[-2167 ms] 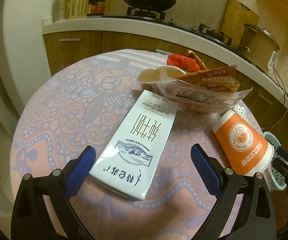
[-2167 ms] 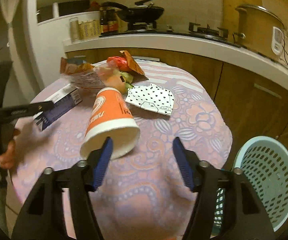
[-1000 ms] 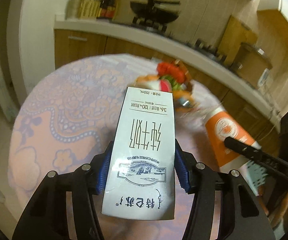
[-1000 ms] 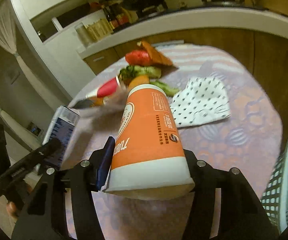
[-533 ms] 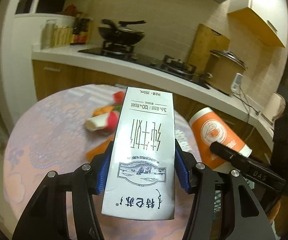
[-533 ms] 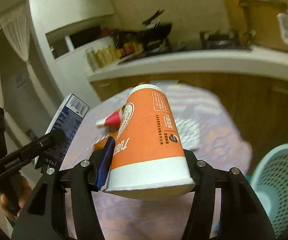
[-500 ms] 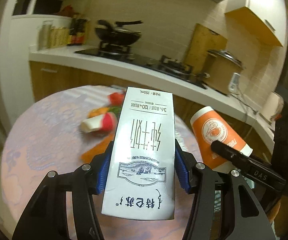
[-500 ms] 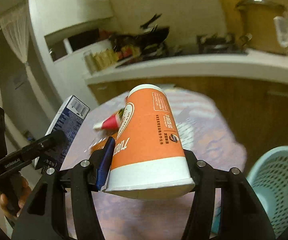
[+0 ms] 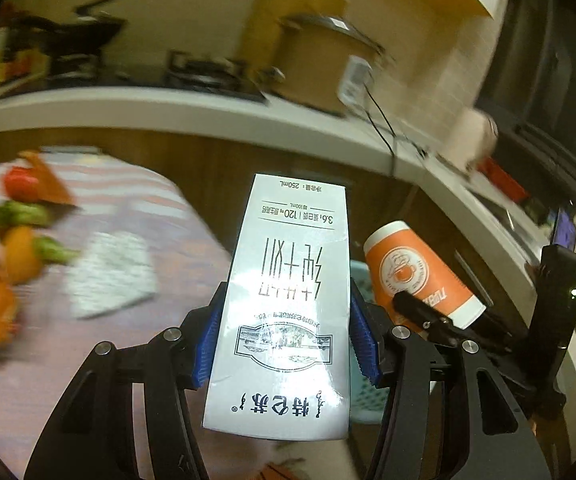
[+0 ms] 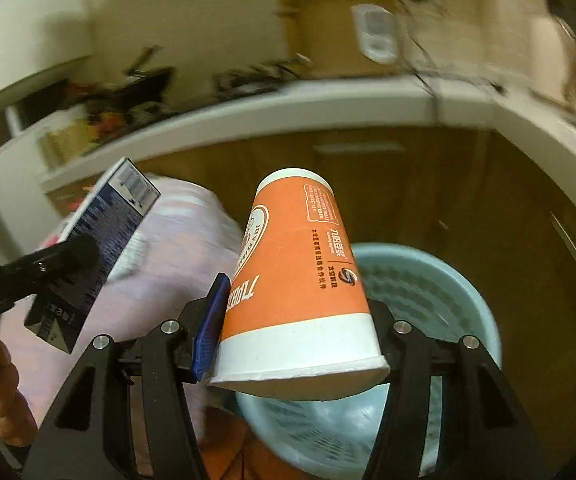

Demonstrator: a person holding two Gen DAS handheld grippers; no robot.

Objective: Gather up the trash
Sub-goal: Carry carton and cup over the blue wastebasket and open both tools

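My left gripper (image 9: 283,336) is shut on a white milk carton (image 9: 288,296), held in the air past the table's right edge. The same carton (image 10: 99,248) shows its dark blue side at the left of the right wrist view. My right gripper (image 10: 292,340) is shut on an orange and white paper cup (image 10: 296,280), rim toward the camera, hanging over a light blue perforated basket (image 10: 440,288). That cup (image 9: 416,276) is also in the left wrist view, right of the carton, with a strip of the basket (image 9: 362,276) between them.
A round table with a pink patterned cloth (image 9: 175,216) lies to the left. On it are vegetable scraps and orange wrappers (image 9: 15,232) and a dotted white cloth (image 9: 111,272). A white counter (image 9: 207,108) over brown cabinets curves behind, with a cooker (image 9: 320,68).
Both grippers, still shut on the carton and cup, have swung right, away from the table. The blue basket now lies right under the cup, and the table has slid left.
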